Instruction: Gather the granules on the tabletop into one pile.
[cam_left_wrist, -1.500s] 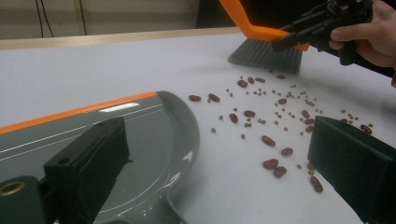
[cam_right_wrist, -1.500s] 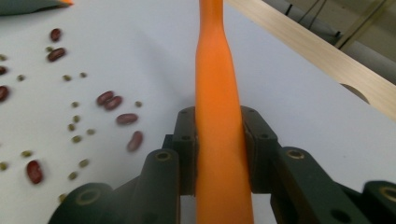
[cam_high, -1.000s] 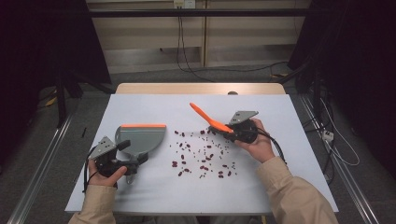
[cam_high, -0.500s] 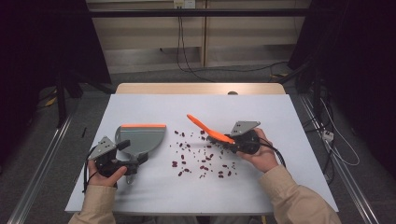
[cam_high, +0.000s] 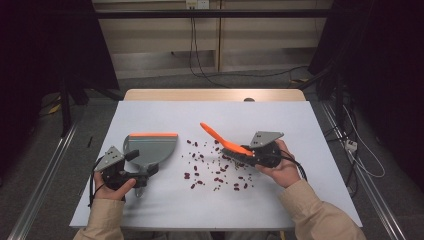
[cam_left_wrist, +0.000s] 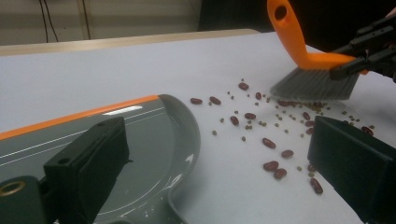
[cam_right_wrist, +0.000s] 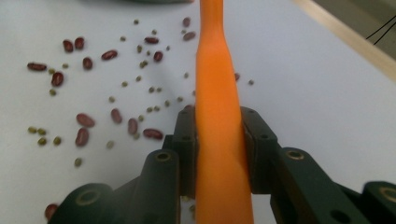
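Note:
A grey dustpan (cam_high: 150, 147) with an orange lip lies flat at the left of the white table. My left gripper (cam_high: 142, 165) is at its near end, by the handle; in the left gripper view (cam_left_wrist: 219, 158) its jaws stand wide apart over the pan (cam_left_wrist: 140, 140) with nothing pressed between them. My right gripper (cam_high: 241, 152) is shut on the orange handle of a small brush (cam_high: 220, 137), whose grey bristles (cam_left_wrist: 317, 86) rest among scattered red beans (cam_high: 215, 172) and small green ones. The handle (cam_right_wrist: 217, 93) runs up between the closed jaws.
The beans (cam_left_wrist: 275, 140) spread over the table's middle, between pan and brush. The white table top (cam_high: 200, 112) has a wooden strip at its far edge. Cables trail across the floor behind and to the right, and metal rails run along both sides.
My right gripper has drawn the brush a little toward the near edge of the table, and its handle lies flatter. The left gripper and dustpan have stayed put.

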